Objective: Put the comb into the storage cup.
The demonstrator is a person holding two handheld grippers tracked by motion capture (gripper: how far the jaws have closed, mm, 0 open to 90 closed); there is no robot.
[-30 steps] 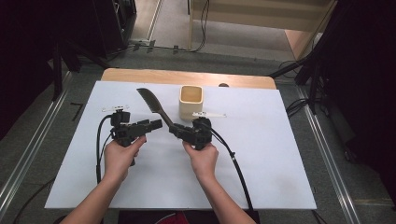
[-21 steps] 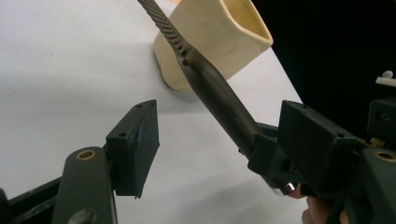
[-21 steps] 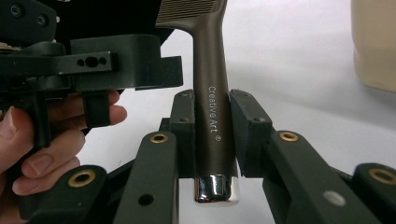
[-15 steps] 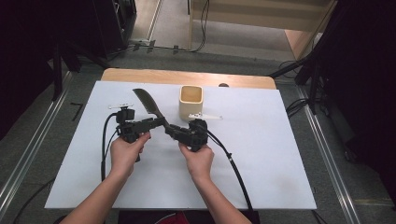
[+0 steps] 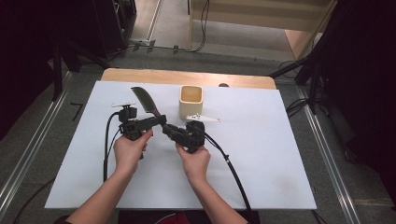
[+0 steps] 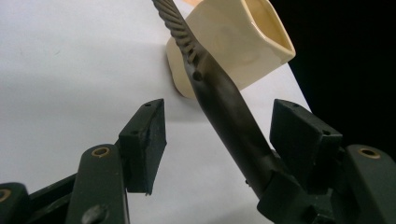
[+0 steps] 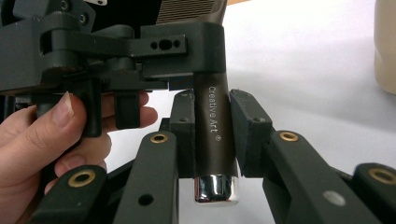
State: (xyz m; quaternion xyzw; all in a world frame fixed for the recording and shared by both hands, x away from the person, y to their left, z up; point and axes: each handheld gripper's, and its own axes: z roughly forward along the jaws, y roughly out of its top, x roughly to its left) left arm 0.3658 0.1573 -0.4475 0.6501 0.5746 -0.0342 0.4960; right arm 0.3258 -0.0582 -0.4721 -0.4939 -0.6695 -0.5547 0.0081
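Right gripper [image 7: 211, 135] clamps comb [image 7: 214, 126] (handle end)

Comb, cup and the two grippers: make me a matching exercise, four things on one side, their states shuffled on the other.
Things:
1. comb
2. cup
3. left gripper
4. right gripper

States:
A. shut on the handle
B. cream, stands on the sheet
C. jaws apart, handle between them
D. dark, held above the sheet

Pairs: 1-D, 2-B, 3-C, 4-A.

The left gripper's jaws have just been closing, with the comb's handle between them.
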